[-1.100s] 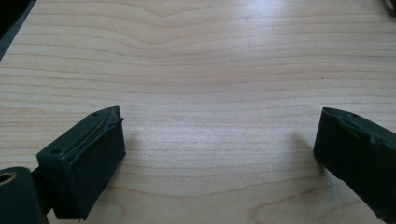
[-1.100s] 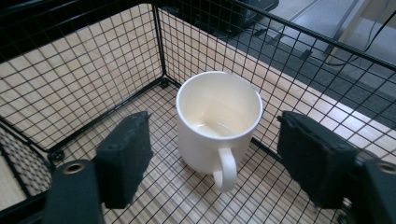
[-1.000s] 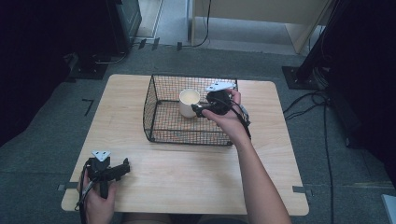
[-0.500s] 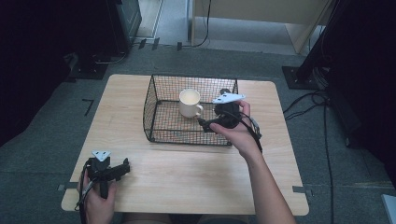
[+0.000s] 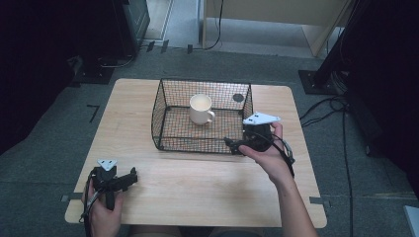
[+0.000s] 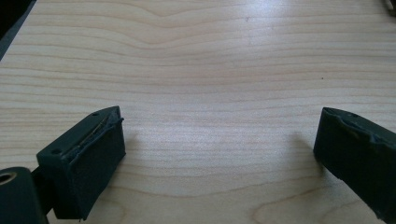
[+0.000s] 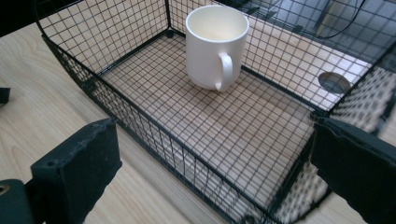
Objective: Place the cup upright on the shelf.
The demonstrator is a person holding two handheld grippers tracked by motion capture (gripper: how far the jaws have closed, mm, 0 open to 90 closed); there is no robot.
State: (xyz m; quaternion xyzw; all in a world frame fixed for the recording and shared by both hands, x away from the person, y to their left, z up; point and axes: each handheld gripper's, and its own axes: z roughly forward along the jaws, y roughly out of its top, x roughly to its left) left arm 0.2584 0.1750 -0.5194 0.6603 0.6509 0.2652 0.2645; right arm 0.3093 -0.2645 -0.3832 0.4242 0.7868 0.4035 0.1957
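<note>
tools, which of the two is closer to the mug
The right tool, held at the wire basket's near right corner with the white mug just beyond. The left tool sits at the table's near left edge.

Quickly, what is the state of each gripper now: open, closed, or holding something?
Left gripper: open, holding nothing, over the bare table.
Right gripper: open, holding nothing, at the basket near the mug.
</note>
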